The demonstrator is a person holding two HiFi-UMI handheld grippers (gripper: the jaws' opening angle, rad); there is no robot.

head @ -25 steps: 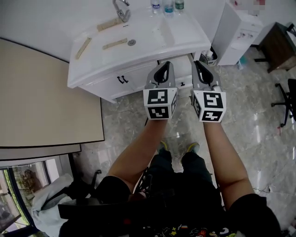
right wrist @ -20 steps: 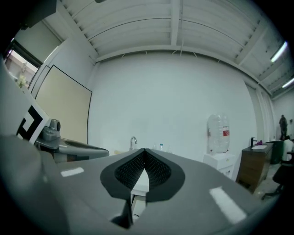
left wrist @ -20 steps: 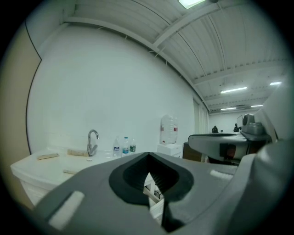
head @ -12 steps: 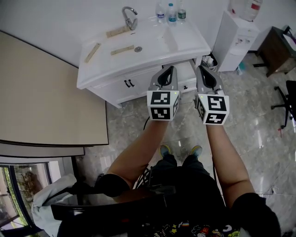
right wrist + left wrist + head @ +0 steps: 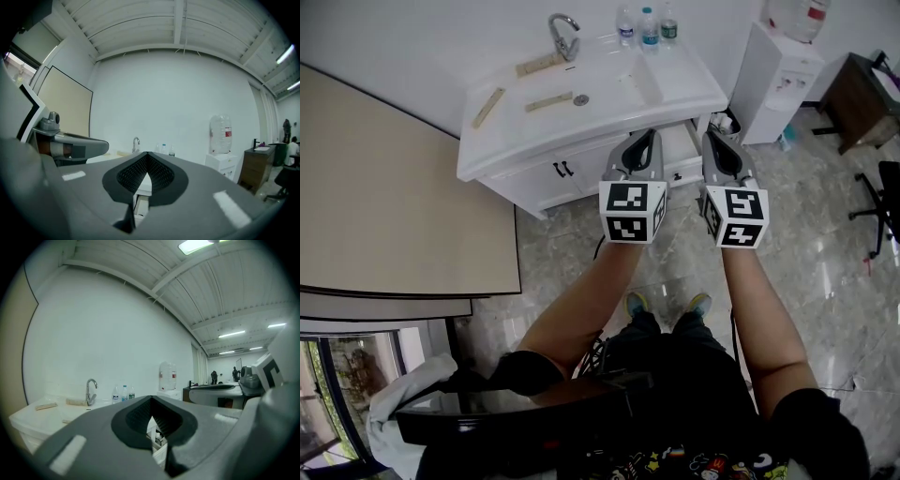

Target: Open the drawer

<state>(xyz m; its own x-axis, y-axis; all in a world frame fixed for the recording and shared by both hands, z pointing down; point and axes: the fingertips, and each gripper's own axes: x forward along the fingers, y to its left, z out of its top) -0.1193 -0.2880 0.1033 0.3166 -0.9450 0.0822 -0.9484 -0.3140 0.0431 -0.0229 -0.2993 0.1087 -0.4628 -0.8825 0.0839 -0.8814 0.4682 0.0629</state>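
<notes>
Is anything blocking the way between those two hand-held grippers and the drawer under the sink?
Nothing visible does. The left hand-held gripper and right hand-held gripper hang in the air, jaws together and empty, in front of the drawer; only open space lies between.

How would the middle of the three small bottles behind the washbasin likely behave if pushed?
The middle bottle stands upright, tall and narrow, so a push near its cap would probably tip it. The washbasin top looks smooth and glossy, so a low push may slide it instead. Its weight is unclear: the fill level cannot be seen.
</notes>
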